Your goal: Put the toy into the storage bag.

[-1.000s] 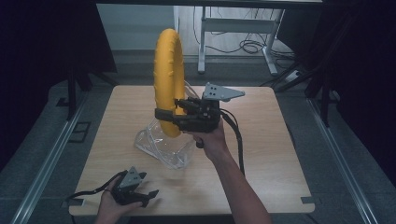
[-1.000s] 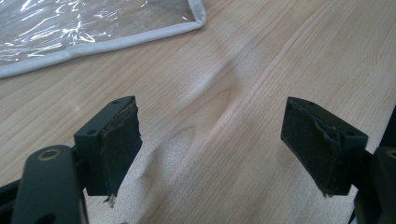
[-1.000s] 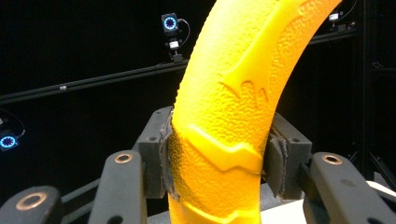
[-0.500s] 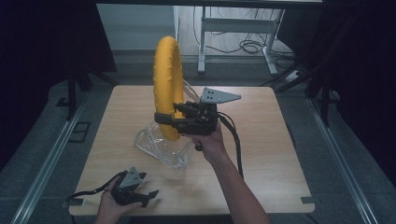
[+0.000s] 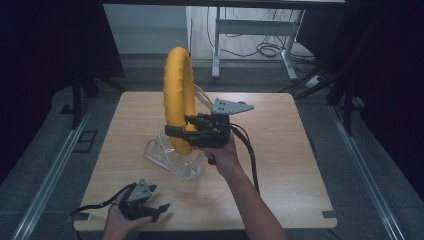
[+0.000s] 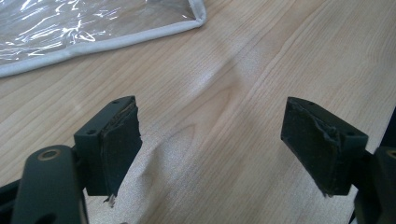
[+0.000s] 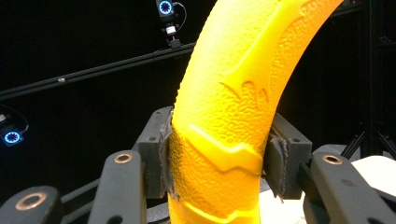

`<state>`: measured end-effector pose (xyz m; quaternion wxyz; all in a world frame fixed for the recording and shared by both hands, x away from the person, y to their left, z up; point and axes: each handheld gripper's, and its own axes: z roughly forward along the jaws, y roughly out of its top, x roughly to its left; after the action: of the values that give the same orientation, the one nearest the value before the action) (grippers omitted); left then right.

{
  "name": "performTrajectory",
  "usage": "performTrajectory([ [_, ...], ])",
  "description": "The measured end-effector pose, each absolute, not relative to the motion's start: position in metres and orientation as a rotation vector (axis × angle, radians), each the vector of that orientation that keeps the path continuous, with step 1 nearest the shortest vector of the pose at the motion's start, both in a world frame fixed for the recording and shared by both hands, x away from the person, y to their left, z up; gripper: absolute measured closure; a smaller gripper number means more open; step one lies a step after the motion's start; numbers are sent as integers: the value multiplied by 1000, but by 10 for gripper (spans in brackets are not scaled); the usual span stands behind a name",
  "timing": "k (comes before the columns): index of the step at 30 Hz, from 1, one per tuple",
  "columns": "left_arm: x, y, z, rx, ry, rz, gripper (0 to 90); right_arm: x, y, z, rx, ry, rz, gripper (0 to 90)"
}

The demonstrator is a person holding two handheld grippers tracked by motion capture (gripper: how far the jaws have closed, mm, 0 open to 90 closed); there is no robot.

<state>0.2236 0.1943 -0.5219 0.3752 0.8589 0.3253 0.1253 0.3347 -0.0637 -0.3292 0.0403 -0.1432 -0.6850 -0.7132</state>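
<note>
Yellow ring (image 5: 179,95): standing upright on edge above the table, its lower arc sitting at the mouth of the clear plastic bag (image 5: 167,156); the textured rubbery surface is filling the right gripper view (image 7: 233,93).

Right gripper (image 5: 176,132): clamping the ring's lower arc, both pads pressing in from either side in the right gripper view (image 7: 219,161); gripping firmly, from the way the surface is denting.

Left gripper (image 5: 159,211): resting at the near left table edge, well apart from the ring; jaws standing wide apart over bare wood in the left gripper view (image 6: 210,154), holding nothing.

Change: compared with a second ago the ring is leaning slightly more to the right and the right hand is sitting a little nearer the person; the left hand is staying put.

Meaning: looks like the ring is being drawn up and out of the bag, or being steadied at its mouth; cannot tell which direction from these frames.

Bag: lying crumpled and flat on the table (image 5: 280,150) under the ring; a grey-trimmed corner is showing in the left gripper view (image 6: 93,28); nothing else seems to be inside, though the glare is hiding part of it.

Ring in bag: only the lowest part is possibly inside; most of it is clear above.
</note>
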Motion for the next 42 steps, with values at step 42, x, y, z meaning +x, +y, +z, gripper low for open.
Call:
performTrajectory([
  [42,223,195,-522,2206,831,322,196,358,-59,-400,-591,-2078,-2050,500],
])
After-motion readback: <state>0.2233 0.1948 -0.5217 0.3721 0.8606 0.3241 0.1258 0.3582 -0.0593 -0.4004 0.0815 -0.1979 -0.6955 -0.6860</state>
